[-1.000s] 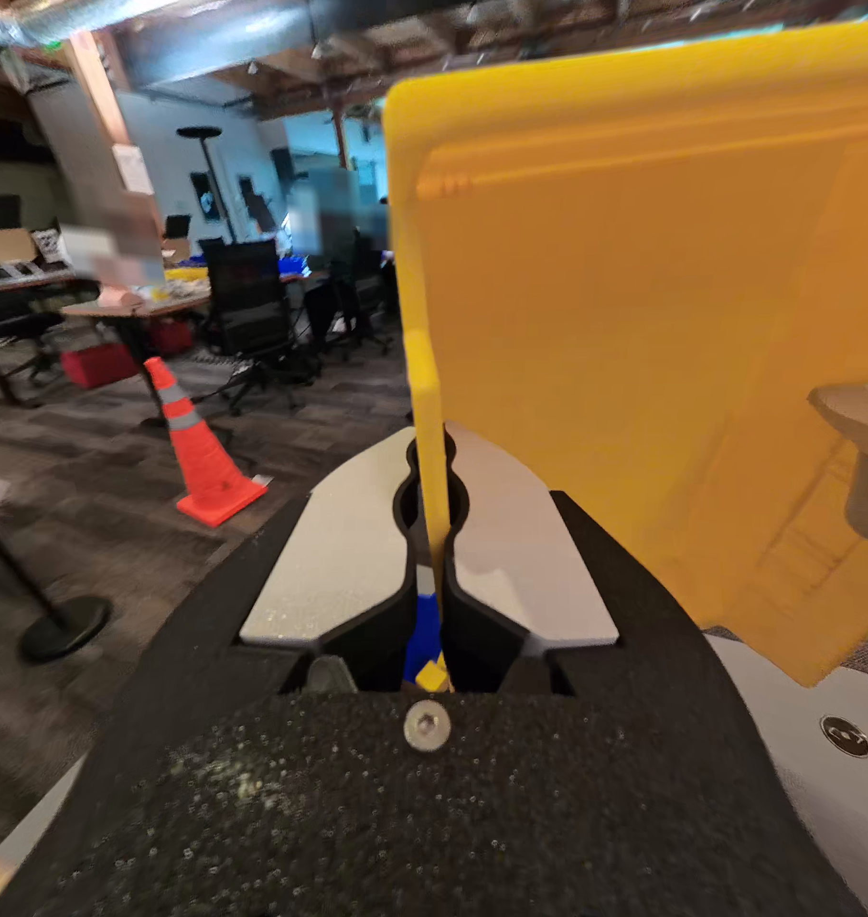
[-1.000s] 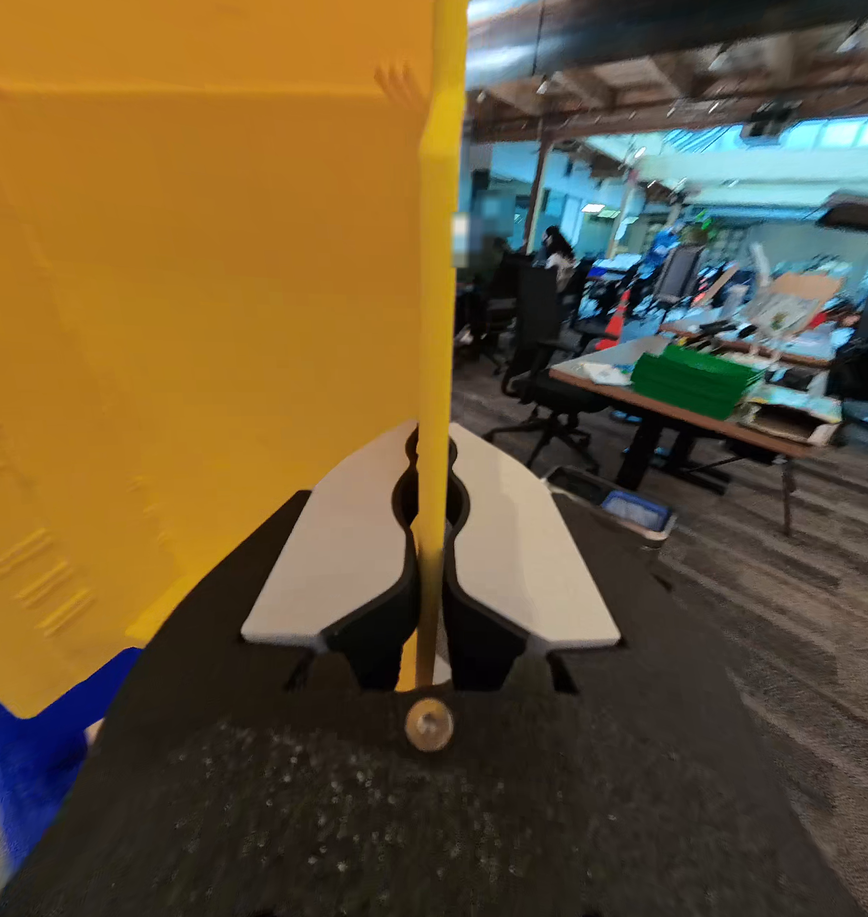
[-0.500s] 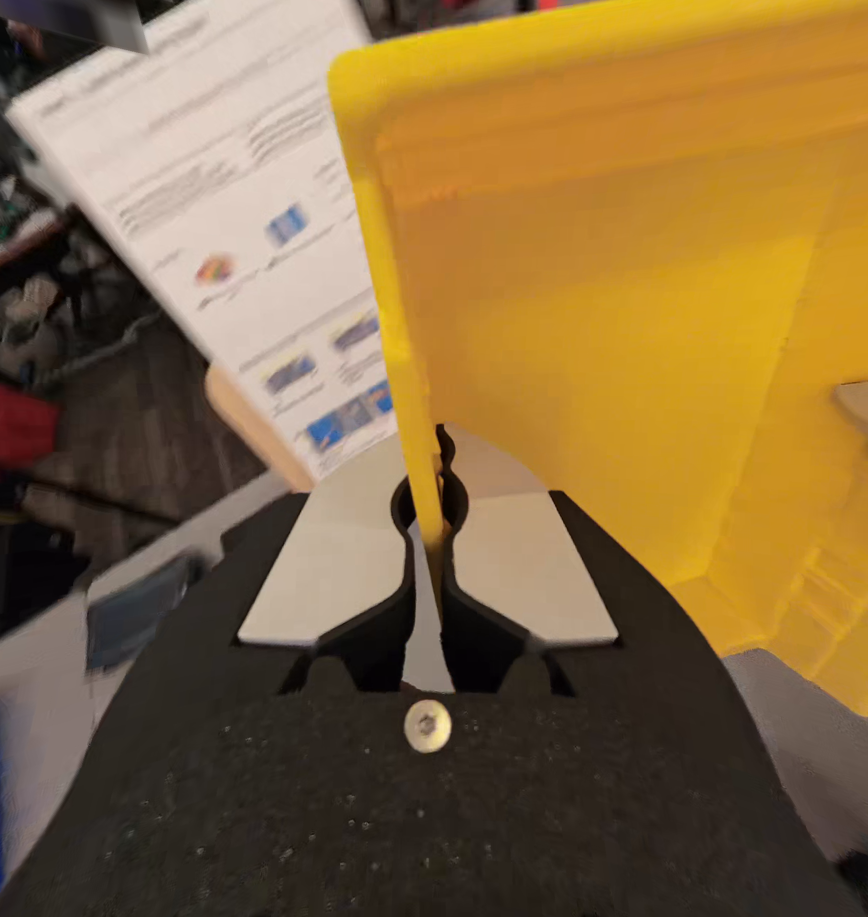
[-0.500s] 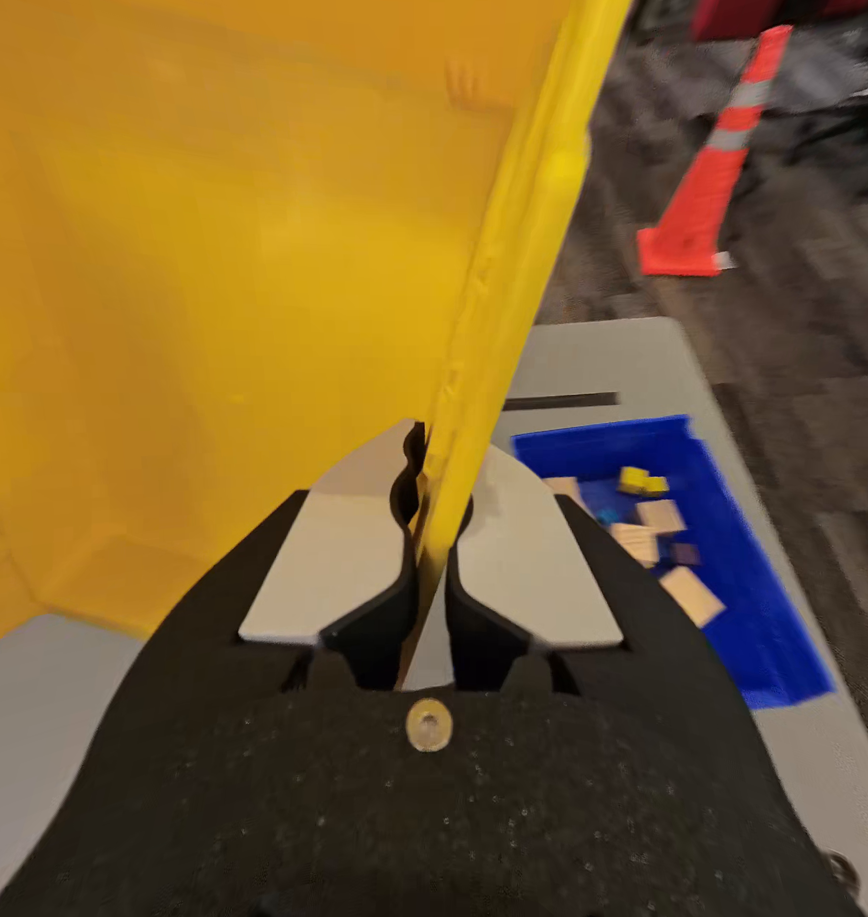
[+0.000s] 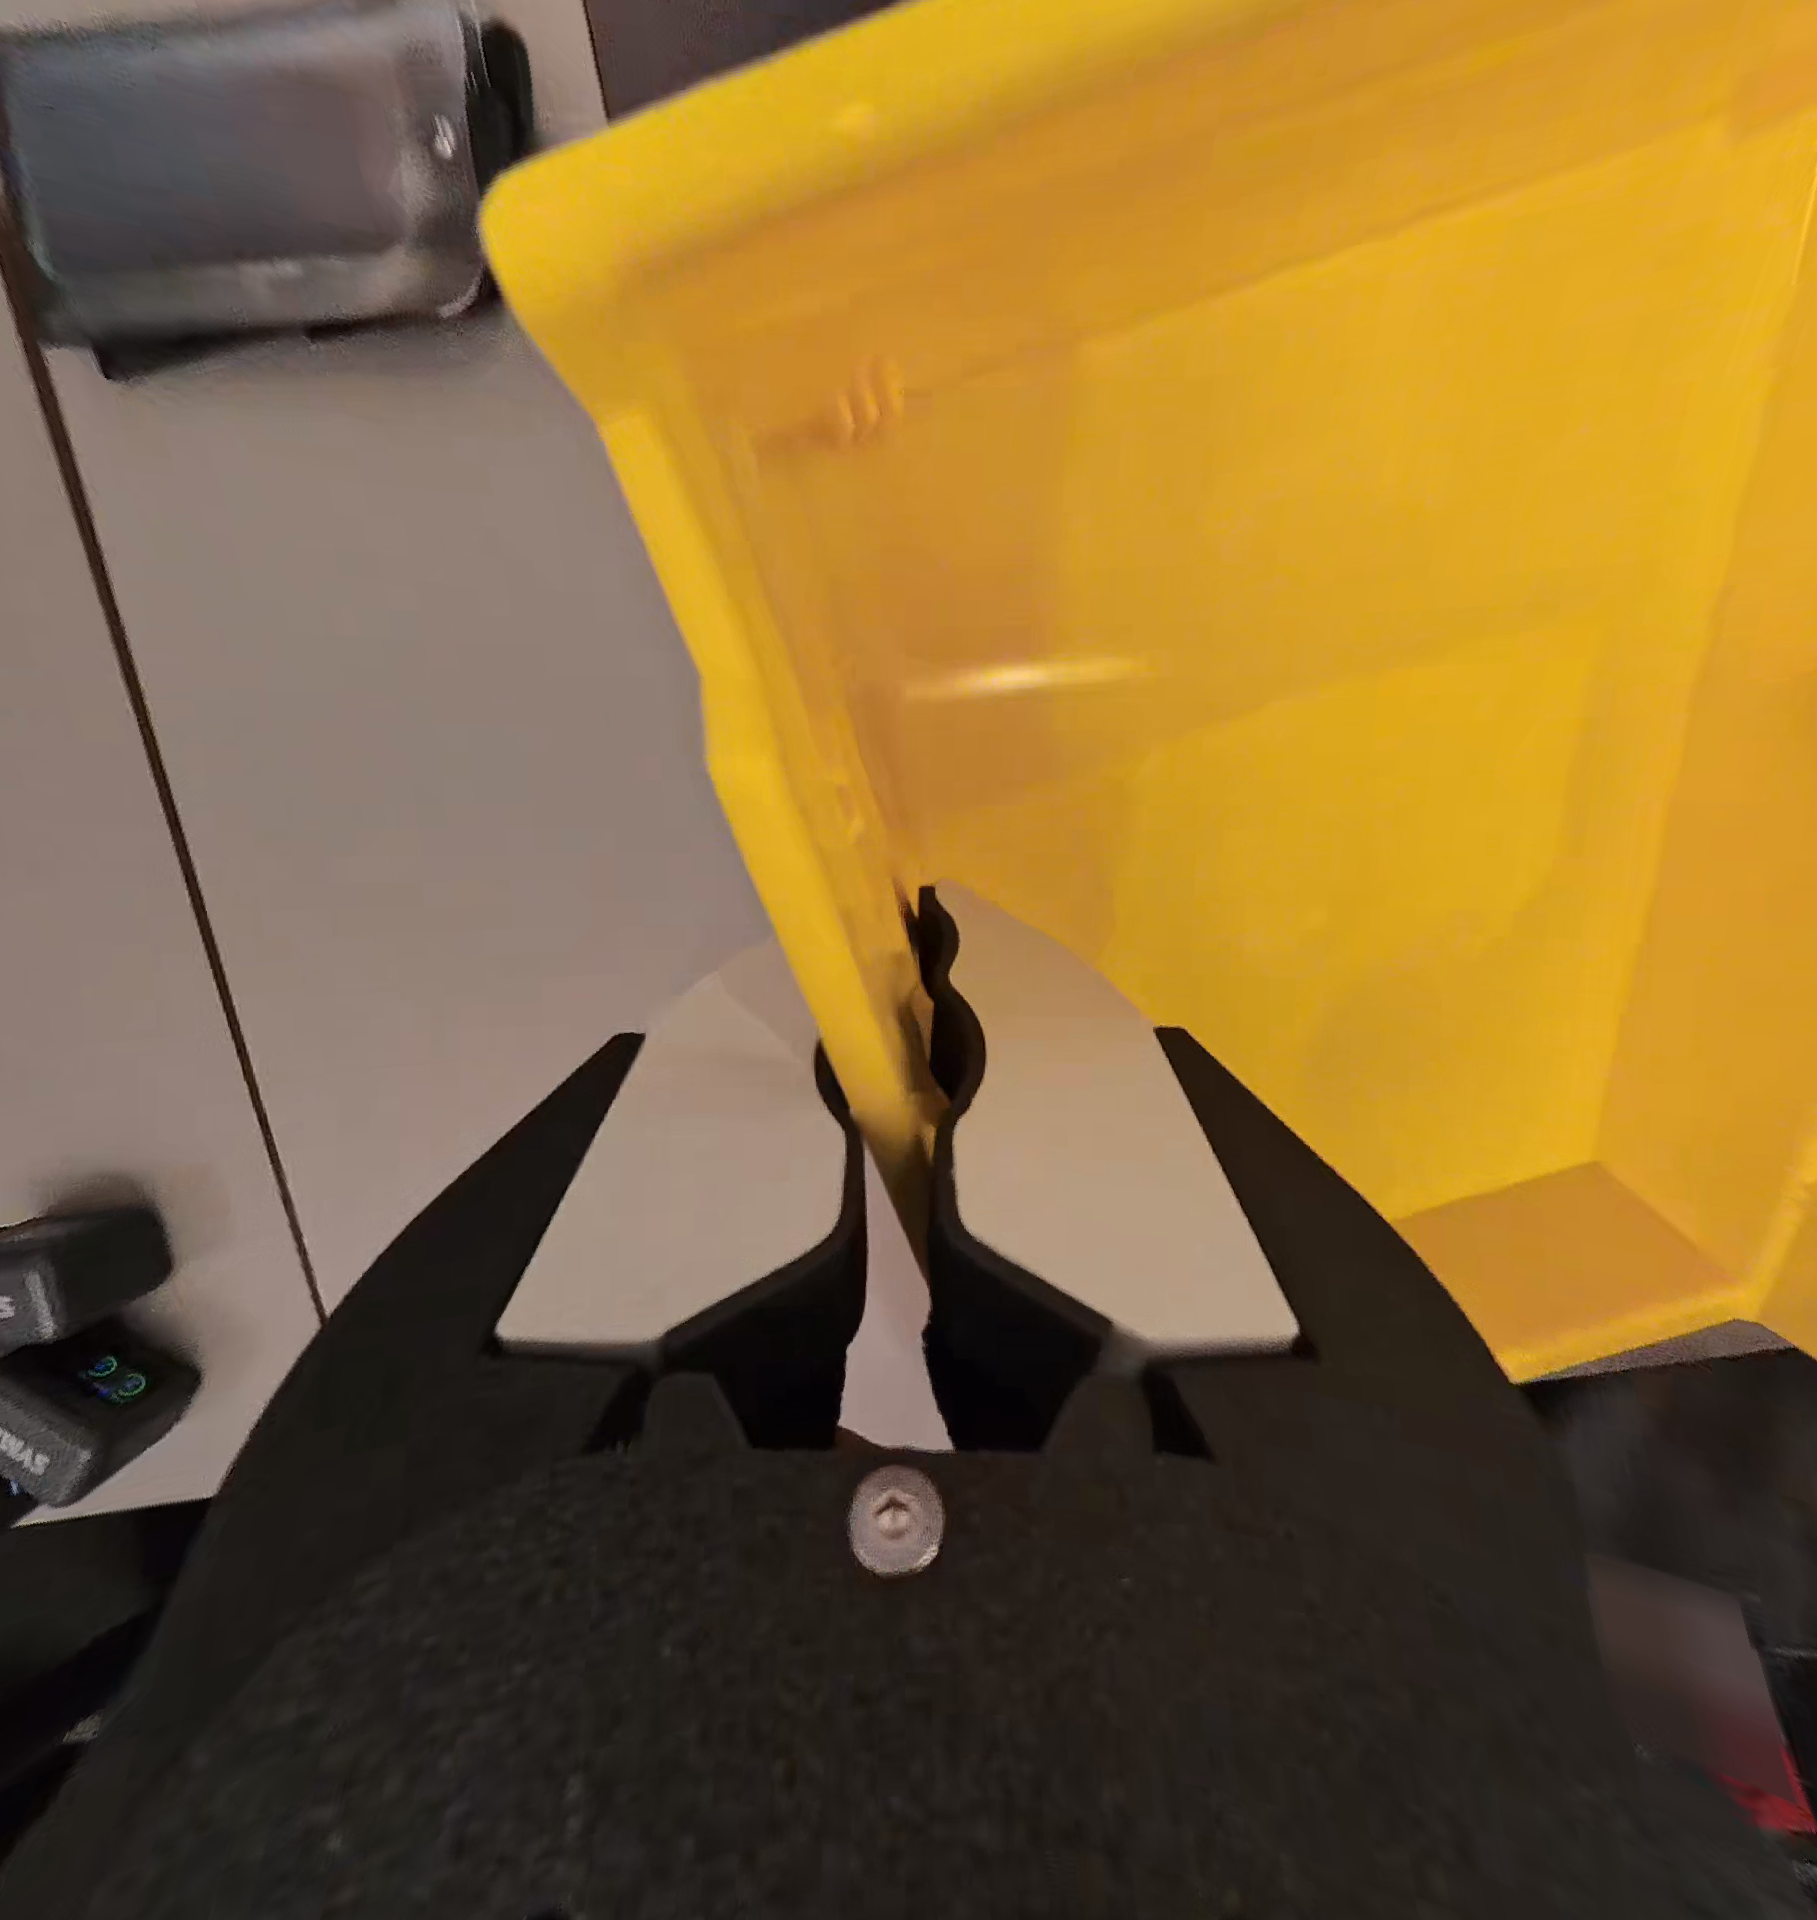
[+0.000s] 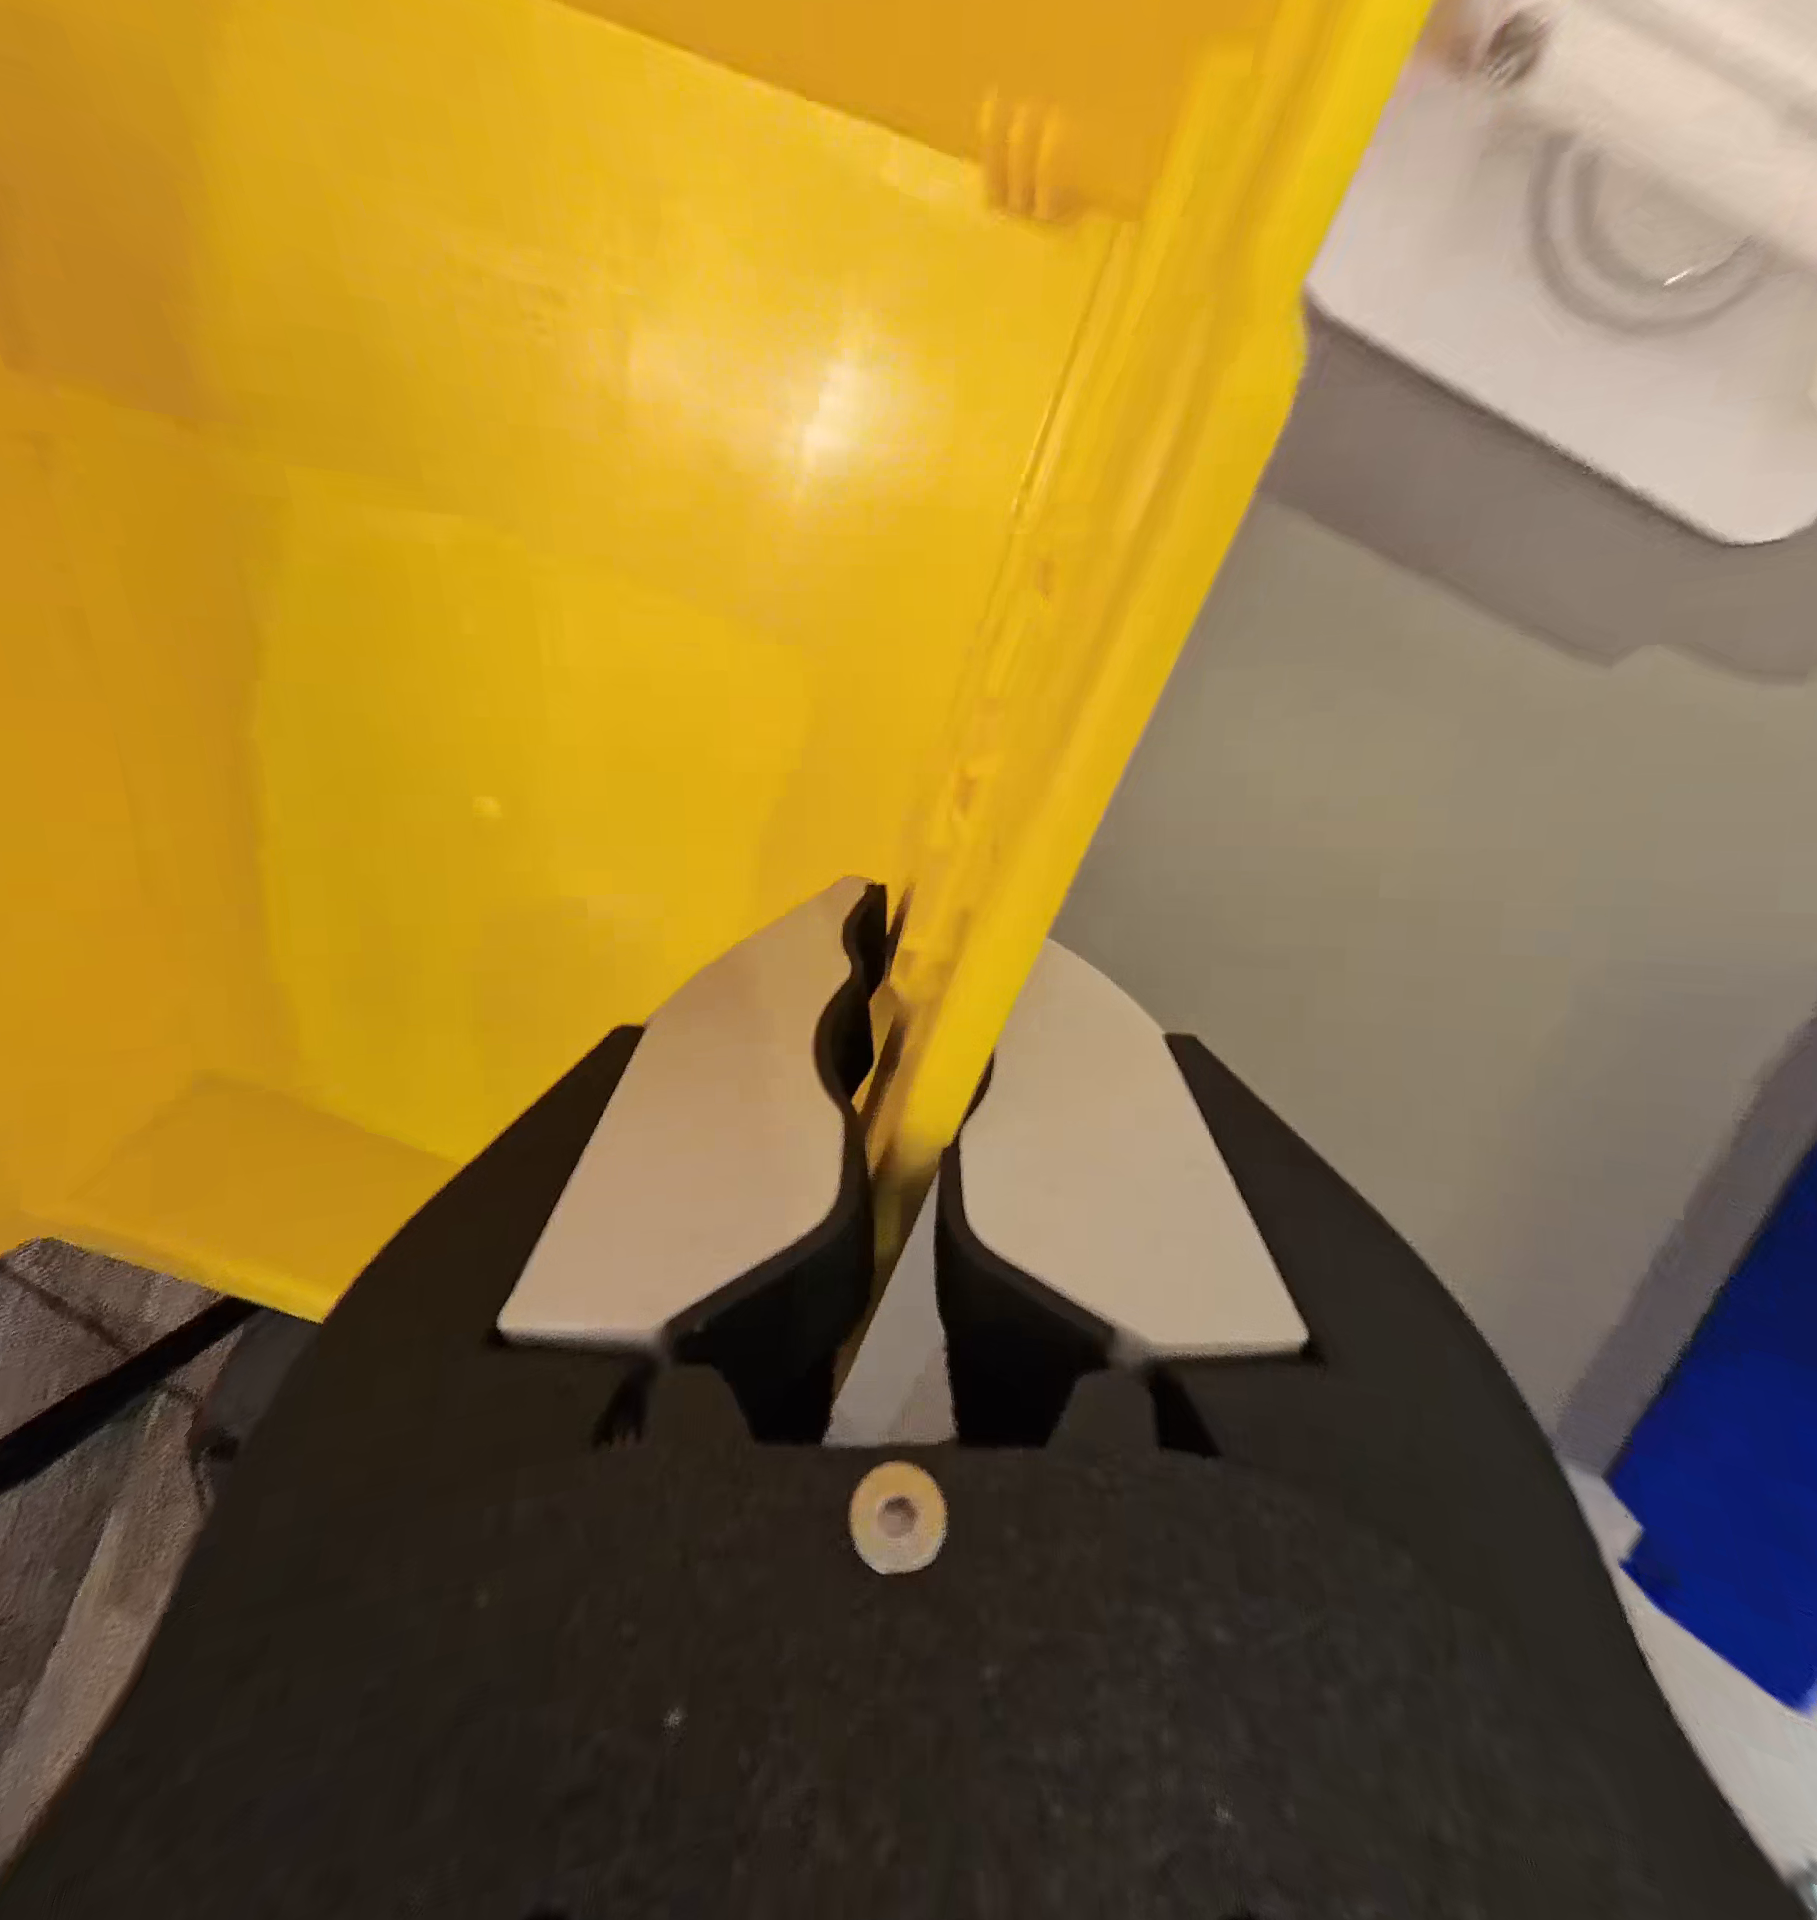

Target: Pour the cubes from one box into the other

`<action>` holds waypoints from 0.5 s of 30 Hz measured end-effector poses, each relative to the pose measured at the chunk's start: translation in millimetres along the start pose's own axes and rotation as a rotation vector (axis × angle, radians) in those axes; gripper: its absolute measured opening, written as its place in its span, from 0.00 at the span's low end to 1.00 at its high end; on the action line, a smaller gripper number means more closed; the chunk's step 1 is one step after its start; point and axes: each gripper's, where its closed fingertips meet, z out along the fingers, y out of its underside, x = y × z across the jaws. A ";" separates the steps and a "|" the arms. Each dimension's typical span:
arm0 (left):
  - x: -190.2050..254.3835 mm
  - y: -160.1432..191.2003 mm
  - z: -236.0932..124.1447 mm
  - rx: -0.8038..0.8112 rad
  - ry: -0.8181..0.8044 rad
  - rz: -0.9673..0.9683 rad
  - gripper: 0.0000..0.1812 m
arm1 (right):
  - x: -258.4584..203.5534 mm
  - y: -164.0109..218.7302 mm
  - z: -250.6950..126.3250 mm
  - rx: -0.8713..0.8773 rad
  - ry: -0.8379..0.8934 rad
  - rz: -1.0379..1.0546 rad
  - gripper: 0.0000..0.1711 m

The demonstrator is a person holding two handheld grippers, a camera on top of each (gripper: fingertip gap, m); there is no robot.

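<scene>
Both grippers hold one yellow box between them. My left gripper [image 5: 914, 925] is shut on the box's left wall [image 5: 779, 748]. My right gripper [image 6: 888, 914] is shut on its right wall [image 6: 1049, 665]. The yellow box [image 5: 1351, 675] is open toward both cameras, and the part of its inside [image 6: 468, 623] that shows holds no cubes. A blue box [image 6: 1777, 1455] sits on the table at the right edge of the right wrist view; its inside is out of sight. No cubes are visible.
A pale grey table [image 5: 416, 675] lies under the box. A dark grey case [image 5: 239, 177] lies at its far left and small black devices [image 5: 42, 1382] at the near left. A white moulded object [image 6: 1631, 260] lies beyond the right wall.
Both views swung from the room down to the table. The yellow box tipped back and came down with both grippers still shut on it. The blue box slid to the right edge.
</scene>
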 end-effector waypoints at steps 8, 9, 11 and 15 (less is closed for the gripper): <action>-25.7 2.4 129.3 -0.190 0.069 0.017 0.03 | 9.9 4.4 119.7 -0.200 -0.033 0.062 0.05; -28.9 3.4 142.9 -0.216 0.076 0.025 0.03 | 9.8 4.9 130.8 -0.226 -0.033 0.064 0.05; -35.9 4.6 164.3 -0.256 0.101 0.014 0.03 | 7.6 5.6 150.7 -0.280 -0.061 0.076 0.05; -54.7 6.6 183.0 -0.319 0.126 0.015 0.03 | -5.8 1.2 175.7 -0.359 -0.133 0.091 0.05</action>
